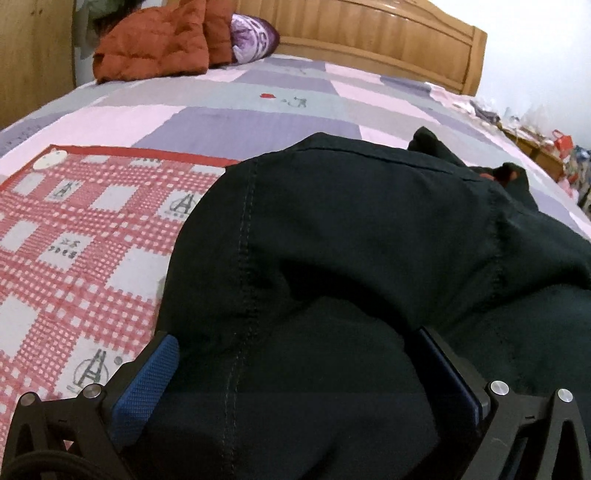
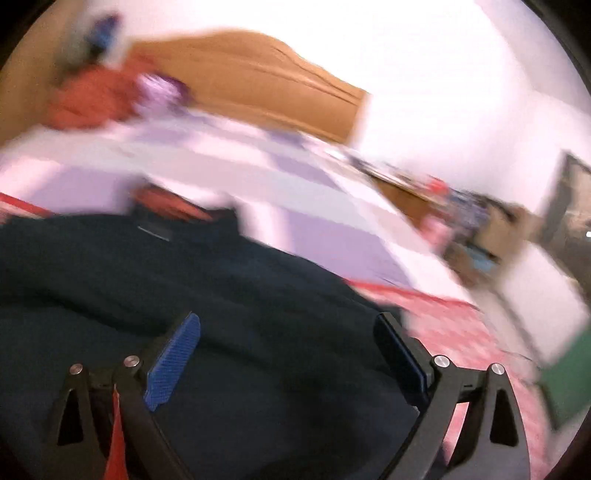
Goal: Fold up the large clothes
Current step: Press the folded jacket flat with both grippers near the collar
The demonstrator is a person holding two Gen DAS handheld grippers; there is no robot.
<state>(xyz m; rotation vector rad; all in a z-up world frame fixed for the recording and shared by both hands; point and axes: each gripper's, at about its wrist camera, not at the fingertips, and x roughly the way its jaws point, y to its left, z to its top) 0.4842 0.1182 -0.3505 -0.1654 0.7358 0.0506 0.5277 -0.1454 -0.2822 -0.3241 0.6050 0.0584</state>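
**Fold status: garment bunched, fold not finished**

Left wrist view: the dark garment (image 1: 332, 258) fills the centre and lower right of the frame. It lies on the red check cloth (image 1: 74, 229), which is spread over the patchwork bedspread (image 1: 258, 110). A stitched seam runs down the middle of the frame. The cloth bulges up in a hump; it is not lying flat. At upper right a dark flap, perhaps collar or cuff, sticks up with a bit of red showing beside it.

Your left gripper (image 1: 295, 373) stands wide, blue pads at lower left and lower right of the frame, and a mound of fabric sits between them. The pads look too far apart to pinch it, so I judge you are not holding it; whether either pad touches the fabric I cannot tell.

Right wrist view: heavily blurred. Your right gripper (image 2: 291, 354) is also spread wide over the garment (image 2: 184, 277), nothing clamped between the pads as far as the blur allows.

Upper left of both views: an orange jacket (image 1: 155, 44) and a purple bundle (image 1: 255, 35) lie against the headboard (image 1: 369, 33), well apart from the work.

Judgement: you are mid-task. No neat rectangle is visible and edges are uneven. Left to do: flatten the hump, tuck in the flap, bring the edges together. How many folds are already made cannot be read here.
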